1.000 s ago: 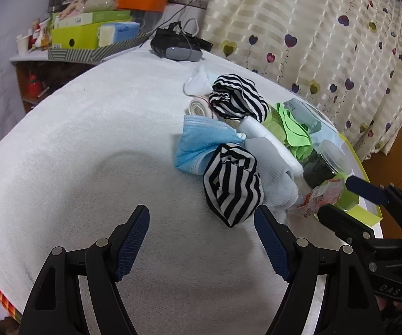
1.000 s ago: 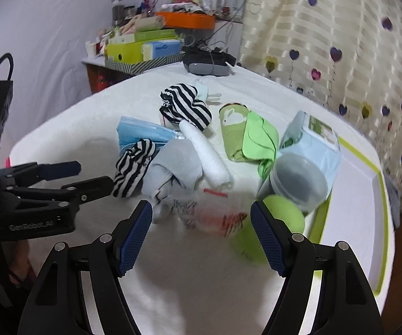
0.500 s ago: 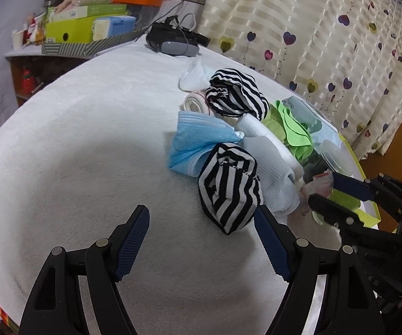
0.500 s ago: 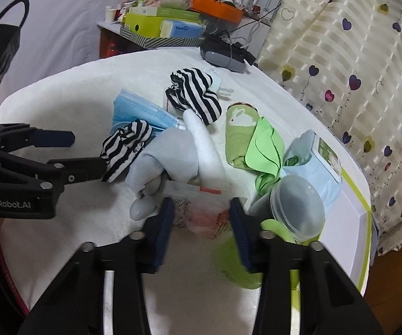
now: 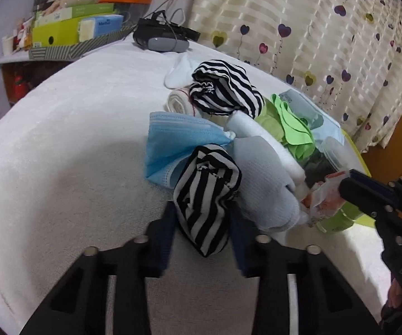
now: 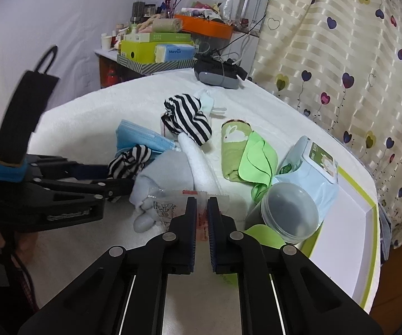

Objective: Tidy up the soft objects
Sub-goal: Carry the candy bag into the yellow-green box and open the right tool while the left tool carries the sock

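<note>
— What lies far beyond the fingers?
— A dark headset [image 6: 219, 73] with cables at the far edge of the white towel-covered tabletop [image 5: 83, 128]. Behind it, a striped tray [image 6: 156, 65] carries green boxes [image 6: 145, 46] and a blue tissue pack [image 6: 175, 52], with an orange bin [image 6: 203, 26] above.
— And to the right of the fingers?
— A cream curtain [image 6: 340, 42] printed with hearts.

Left tongs [image 5: 202, 223]: motion-blurred. Sachet [image 6: 173, 206]: print too small to read, part hidden behind right tongs [image 6: 201, 217]. Green cup [image 5: 337, 217]: mostly hidden behind sachet.
</note>
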